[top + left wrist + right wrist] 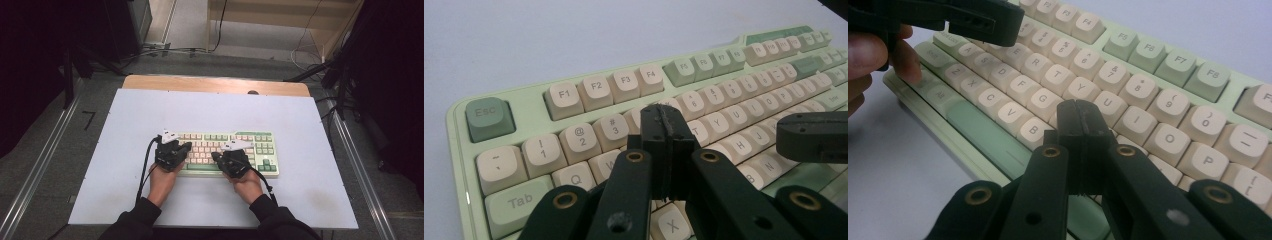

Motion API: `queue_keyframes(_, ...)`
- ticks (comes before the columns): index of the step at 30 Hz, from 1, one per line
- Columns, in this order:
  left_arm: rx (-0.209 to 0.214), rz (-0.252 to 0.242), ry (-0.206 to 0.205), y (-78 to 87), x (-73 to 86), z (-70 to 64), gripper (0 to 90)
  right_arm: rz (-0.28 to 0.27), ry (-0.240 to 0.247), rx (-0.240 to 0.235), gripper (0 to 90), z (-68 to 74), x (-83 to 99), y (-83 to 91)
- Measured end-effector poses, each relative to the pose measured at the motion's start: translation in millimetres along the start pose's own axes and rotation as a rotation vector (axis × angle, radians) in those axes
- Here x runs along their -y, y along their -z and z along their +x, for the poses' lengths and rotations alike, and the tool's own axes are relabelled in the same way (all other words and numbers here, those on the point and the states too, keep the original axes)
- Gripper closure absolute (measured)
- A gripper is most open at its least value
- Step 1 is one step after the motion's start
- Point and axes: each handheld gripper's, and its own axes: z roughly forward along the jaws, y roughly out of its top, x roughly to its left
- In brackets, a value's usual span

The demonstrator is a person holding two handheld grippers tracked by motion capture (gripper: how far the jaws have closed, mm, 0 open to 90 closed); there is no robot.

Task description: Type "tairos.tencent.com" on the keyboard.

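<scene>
On the white table [125,150] the mint-and-cream keyboard [265,150] is lying lengthwise side to side; both the left gripper [176,147] and right gripper [226,156] are hovering just above its keys, jaws pinched together, holding nothing.

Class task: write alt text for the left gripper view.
The left gripper, jaws shut, hovers over the upper letter rows of a pale green keyboard with cream keys. The right gripper enters from the right edge.
</scene>
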Motion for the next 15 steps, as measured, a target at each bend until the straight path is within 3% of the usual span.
queue_keyframes(15, 0.0, 0.0, -0.003, 0.3, -0.1, -0.1, 90.0, 0.007, 0.012, -0.005, 87.2, 4.6, 0.7, -3.7)
